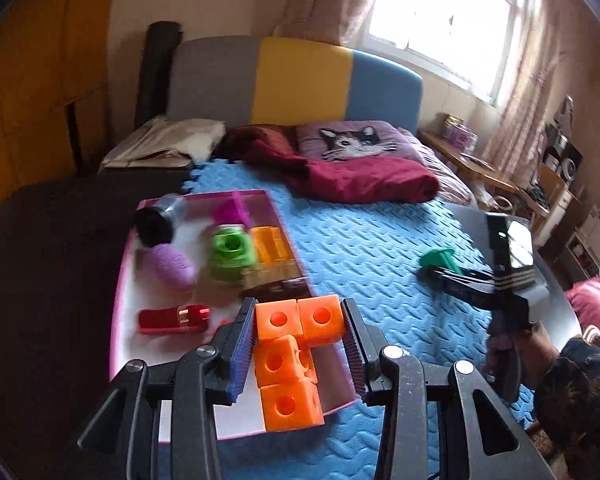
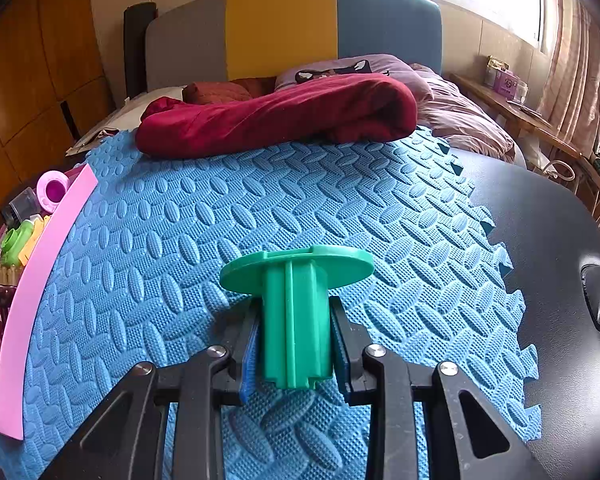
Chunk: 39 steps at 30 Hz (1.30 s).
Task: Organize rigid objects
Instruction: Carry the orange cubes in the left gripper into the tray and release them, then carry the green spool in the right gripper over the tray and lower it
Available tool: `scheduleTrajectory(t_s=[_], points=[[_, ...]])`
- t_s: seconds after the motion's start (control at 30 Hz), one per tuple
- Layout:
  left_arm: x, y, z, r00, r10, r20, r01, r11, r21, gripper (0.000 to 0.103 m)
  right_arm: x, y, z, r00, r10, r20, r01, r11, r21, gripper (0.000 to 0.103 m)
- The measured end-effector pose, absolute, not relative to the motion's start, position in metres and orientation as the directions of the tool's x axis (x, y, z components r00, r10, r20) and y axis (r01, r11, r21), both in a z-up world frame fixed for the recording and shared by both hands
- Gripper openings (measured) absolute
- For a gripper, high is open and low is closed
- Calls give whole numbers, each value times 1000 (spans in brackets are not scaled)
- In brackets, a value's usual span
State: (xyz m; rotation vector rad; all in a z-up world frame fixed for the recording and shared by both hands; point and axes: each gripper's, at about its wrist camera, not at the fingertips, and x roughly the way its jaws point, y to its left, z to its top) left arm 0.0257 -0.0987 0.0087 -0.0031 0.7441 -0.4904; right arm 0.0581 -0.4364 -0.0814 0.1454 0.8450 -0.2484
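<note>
— How much of the sorting can be counted as done?

— Most of it, as far as can be judged. Inside the pink tray several things are already gathered: a green ring piece, an orange-yellow block, a lilac oval piece, a red toy car, a black and grey tube and a magenta cup. A dark brown item near the tray's right wall is too blurred to be named.

— And what is held at this moment?

— Two things. An orange block cluster is clamped in the left gripper; the jaws are closed against its upper row of cubes, and it is carried above the near right corner of the tray, not yet set down. A green spool is gripped by the right gripper, the jaws pressed on both sides of its ribbed stem, its flat disc pointing away. It is held just over the blue foam mat, well apart from the tray.

— So what is left?

— The cluster is likely to be lowered into the tray, and the spool is to be brought across the mat to it. No other loose toy is seen on the mat; only the red blanket lies at its far edge, so these two placements are judged to be the last.
</note>
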Motion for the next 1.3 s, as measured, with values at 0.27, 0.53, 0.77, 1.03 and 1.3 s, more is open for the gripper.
scheduleTrajectory(t_s=[0.27, 0.53, 0.77, 1.03, 1.3], points=[[46, -21, -18, 635, -338, -694, 263, 940, -216, 42, 58, -436, -81, 636, -166, -754, 274, 961, 20, 31], [65, -27, -47, 596, -312, -740, 261, 947, -189, 41, 58, -435, -80, 634, -173, -754, 274, 962, 10, 31], [74, -34, -63, 596, -267, -758, 250, 958, -141, 44, 58, -435, -81, 634, -172, -754, 273, 962, 10, 31], [59, -21, -47, 648, -248, -720, 208, 967, -146, 56, 58, -435, -80, 632, -175, -755, 273, 962, 5, 30], [46, -3, -27, 705, -192, -682, 149, 981, -122, 63, 58, -432, -79, 631, -193, -752, 275, 961, -16, 30]])
